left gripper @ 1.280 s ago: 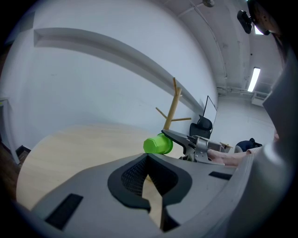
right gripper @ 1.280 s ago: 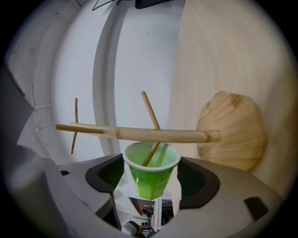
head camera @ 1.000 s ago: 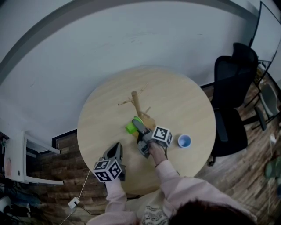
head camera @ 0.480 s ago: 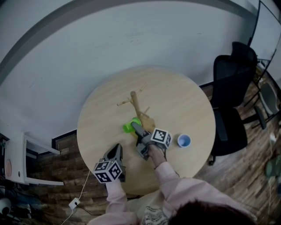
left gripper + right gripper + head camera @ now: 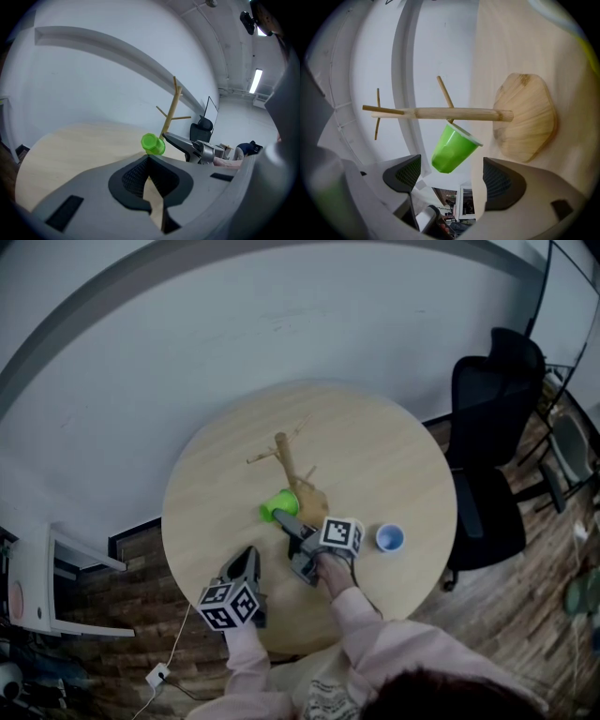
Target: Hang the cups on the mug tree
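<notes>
A green cup (image 5: 454, 147) hangs by its rim side on a lower peg of the wooden mug tree (image 5: 450, 113), just above the tree's base (image 5: 527, 122). My right gripper (image 5: 449, 174) is open, rolled sideways, its jaws either side of the cup's bottom and apart from it. From the head view the green cup (image 5: 278, 506) sits left of the tree (image 5: 282, 457) with the right gripper (image 5: 283, 520) just behind it. A blue cup (image 5: 390, 538) stands upright on the table to the right. My left gripper (image 5: 248, 559) is shut and empty near the table's near edge.
The round wooden table (image 5: 394, 456) stands by a white wall. A black office chair (image 5: 492, 427) is at the right. A cable and a plug (image 5: 157, 672) lie on the wood floor at the lower left, beside a white shelf unit (image 5: 56, 577).
My right gripper has backed off a little toward the person, and the green cup stays hanging at the tree. The left gripper has not moved.
</notes>
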A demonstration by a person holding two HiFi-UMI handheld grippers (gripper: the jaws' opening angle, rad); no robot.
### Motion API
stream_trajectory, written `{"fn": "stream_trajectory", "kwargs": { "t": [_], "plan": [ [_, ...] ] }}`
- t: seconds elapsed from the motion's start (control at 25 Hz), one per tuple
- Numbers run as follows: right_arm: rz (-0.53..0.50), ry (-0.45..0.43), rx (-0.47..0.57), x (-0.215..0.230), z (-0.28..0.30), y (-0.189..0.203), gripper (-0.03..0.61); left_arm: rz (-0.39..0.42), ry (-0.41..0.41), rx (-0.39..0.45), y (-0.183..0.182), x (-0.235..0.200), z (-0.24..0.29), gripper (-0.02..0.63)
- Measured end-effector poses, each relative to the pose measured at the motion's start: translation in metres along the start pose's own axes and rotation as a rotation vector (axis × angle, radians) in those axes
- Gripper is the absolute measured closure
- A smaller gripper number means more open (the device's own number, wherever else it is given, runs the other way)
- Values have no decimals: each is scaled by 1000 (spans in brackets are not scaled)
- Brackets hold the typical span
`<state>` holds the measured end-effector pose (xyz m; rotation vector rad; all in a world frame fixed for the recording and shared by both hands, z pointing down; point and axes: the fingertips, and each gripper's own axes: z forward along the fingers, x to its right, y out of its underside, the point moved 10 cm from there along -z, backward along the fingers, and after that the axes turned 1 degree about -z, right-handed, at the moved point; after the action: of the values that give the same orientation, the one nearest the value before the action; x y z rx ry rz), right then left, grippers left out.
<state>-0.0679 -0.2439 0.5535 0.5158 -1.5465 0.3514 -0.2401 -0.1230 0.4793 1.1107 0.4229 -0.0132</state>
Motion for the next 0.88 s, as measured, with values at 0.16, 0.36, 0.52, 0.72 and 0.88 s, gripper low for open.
{"fn": "stream_trajectory", "kwargs": {
  "t": [0.16, 0.36, 0.52, 0.72, 0.88],
  "plan": [
    [-64, -25, -42, -5, -3, 4, 175, 0, 14, -6, 3, 2, 1, 609],
    [-155, -27, -34, -6, -15, 7, 265, -1, 35, -11, 7, 4, 3, 609],
    [-228, -103, -52, -19, -18, 13, 341, 12, 62, -29, 10, 7, 8, 609],
    [-294, -184, -106, -38, -22, 25, 417, 17, 98, -62, 19, 9, 12, 609],
    [-427, -38, -138, -33, -37, 28, 499, 23, 123, -88, 26, 12, 15, 609]
  ]
}}
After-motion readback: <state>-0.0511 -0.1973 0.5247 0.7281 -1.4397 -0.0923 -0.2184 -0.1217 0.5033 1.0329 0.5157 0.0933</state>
